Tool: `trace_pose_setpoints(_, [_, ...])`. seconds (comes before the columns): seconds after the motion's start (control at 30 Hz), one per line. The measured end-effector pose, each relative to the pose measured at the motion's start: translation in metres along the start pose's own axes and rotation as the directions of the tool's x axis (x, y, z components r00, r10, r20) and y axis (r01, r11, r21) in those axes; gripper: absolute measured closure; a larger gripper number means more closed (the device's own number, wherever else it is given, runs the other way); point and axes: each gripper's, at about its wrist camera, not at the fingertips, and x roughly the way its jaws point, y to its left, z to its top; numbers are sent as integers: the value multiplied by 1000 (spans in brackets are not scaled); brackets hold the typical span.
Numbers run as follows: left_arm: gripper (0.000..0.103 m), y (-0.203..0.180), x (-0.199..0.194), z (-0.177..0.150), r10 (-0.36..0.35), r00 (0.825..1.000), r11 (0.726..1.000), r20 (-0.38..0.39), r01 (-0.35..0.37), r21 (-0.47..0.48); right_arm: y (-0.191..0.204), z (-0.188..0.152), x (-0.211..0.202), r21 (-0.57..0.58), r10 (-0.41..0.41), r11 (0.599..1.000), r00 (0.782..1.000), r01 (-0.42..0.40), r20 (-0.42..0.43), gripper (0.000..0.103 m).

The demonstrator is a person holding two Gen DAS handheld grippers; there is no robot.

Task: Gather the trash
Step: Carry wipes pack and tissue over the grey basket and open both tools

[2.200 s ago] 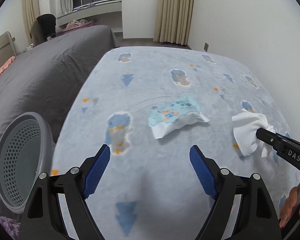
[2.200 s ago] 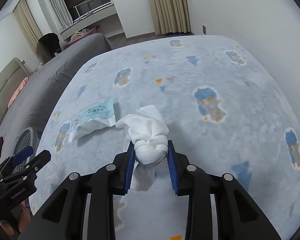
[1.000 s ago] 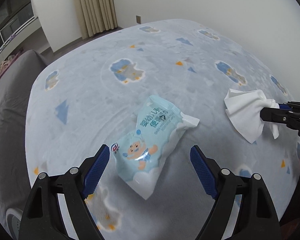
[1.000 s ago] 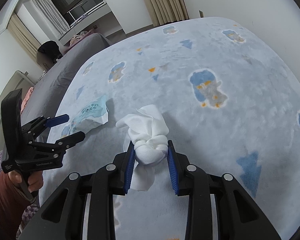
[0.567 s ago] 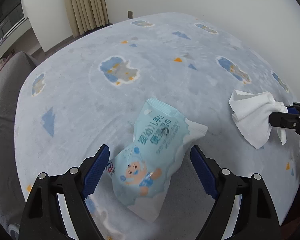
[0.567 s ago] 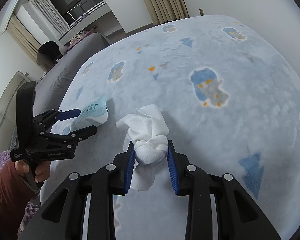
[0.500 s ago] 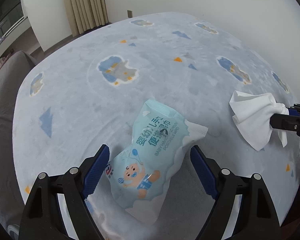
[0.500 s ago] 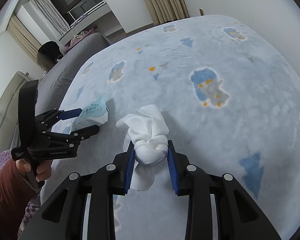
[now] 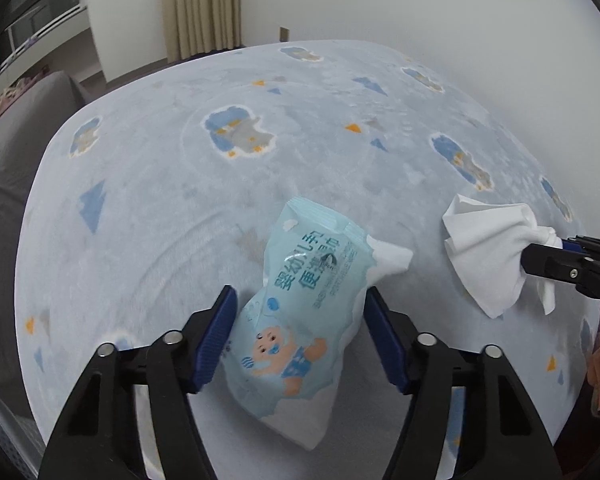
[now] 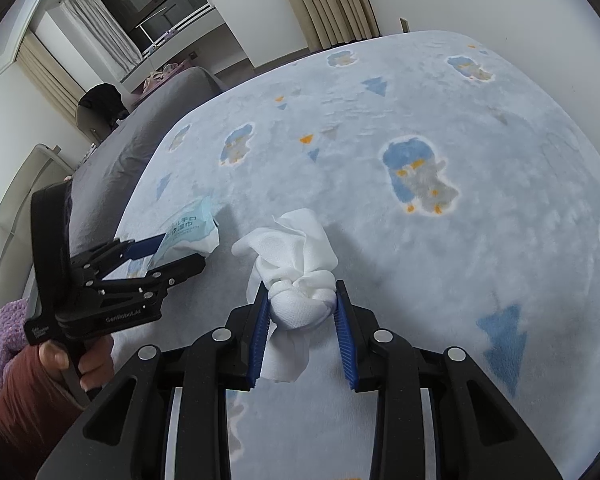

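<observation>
A light blue wet-wipe packet [image 9: 306, 312] with a baby picture lies on the blue patterned bedspread [image 9: 220, 184]. My left gripper [image 9: 300, 312] is around it, jaws close to both sides, narrower than before; firm contact cannot be told. It also shows in the right wrist view [image 10: 168, 254] with the packet [image 10: 190, 232] between its fingers. My right gripper [image 10: 302, 308] is shut on a crumpled white tissue [image 10: 296, 272], held just above the bedspread. The tissue also shows in the left wrist view [image 9: 488, 252].
A grey mesh basket edge [image 9: 0, 440] shows at the bottom left. A grey bed cover [image 10: 140, 132] lies beside the blue bedspread. A white wall [image 9: 420, 20] runs along the far side, with curtains [image 9: 202, 4] behind.
My left gripper has moved forward over the wipe packet and its jaws have narrowed around it. My right gripper still holds the tissue in the same place.
</observation>
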Motion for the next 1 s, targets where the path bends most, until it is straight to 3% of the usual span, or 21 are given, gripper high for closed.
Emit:
trace_pose_setpoints(0.27, [41,2,-41,-25,82,993,984,82,-67,-167,6,-2,-4,-18,4,1000,1000,-4,10,73])
trace_pose_setpoints(0.67, [41,23,-126,-60,244,953,934,179,-181,-308,53,-8,-21,-120,10,993,999,-5,34,73])
trace_pose_setpoints(0.83, [41,42,-156,-85,309,933,902,186,-225,-369,91,-12,-24,-167,40,985,999,-34,36,73])
trace_pose_setpoints(1.0, [41,71,-185,-117,385,906,848,173,-274,-453,146,-20,-17,-238,98,967,995,-92,16,73])
